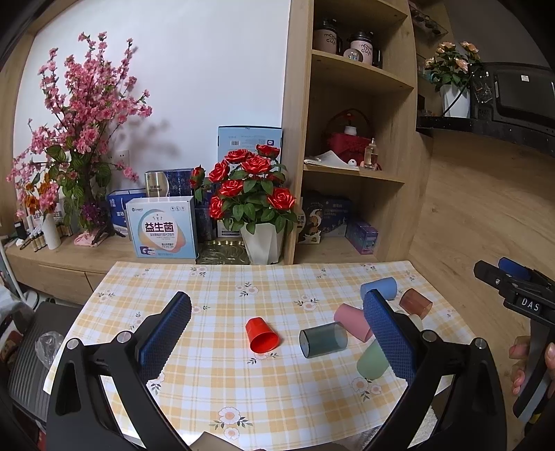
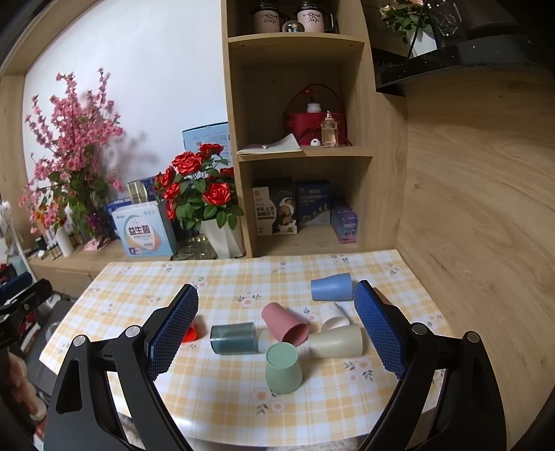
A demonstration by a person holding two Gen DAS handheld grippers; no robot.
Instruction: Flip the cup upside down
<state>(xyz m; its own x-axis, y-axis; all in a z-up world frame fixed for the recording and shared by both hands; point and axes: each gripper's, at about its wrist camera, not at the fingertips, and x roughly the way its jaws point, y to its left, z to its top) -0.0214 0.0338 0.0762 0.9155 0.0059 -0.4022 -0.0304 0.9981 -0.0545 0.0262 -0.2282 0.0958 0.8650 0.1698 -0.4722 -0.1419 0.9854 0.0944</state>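
Here, both grippers hang above the yellow-checked floral tablecloth (image 2: 215,399), empty, jaws spread wide. The left gripper (image 1: 277,329) frames a small red plastic cup (image 1: 262,335) lying on its side, mouth toward the camera. The right gripper (image 2: 275,324) frames a sage-green cup (image 2: 283,367) standing mouth-down, nearest the camera. Behind it lie a smoky grey-blue translucent tumbler (image 2: 234,338), a pink cup (image 2: 285,324), a cream cup (image 2: 336,341) and a smaller white cup (image 2: 333,317), all on their sides; farther back, a blue cup (image 2: 331,286), also tipped. None holds anything visible. Beyond the table, a pale box (image 1: 163,225) reads "益生菌". Top-shelf pink mugs (image 2: 288,19) read "mood in cup". The right tool's body in the left view reads "DAS".
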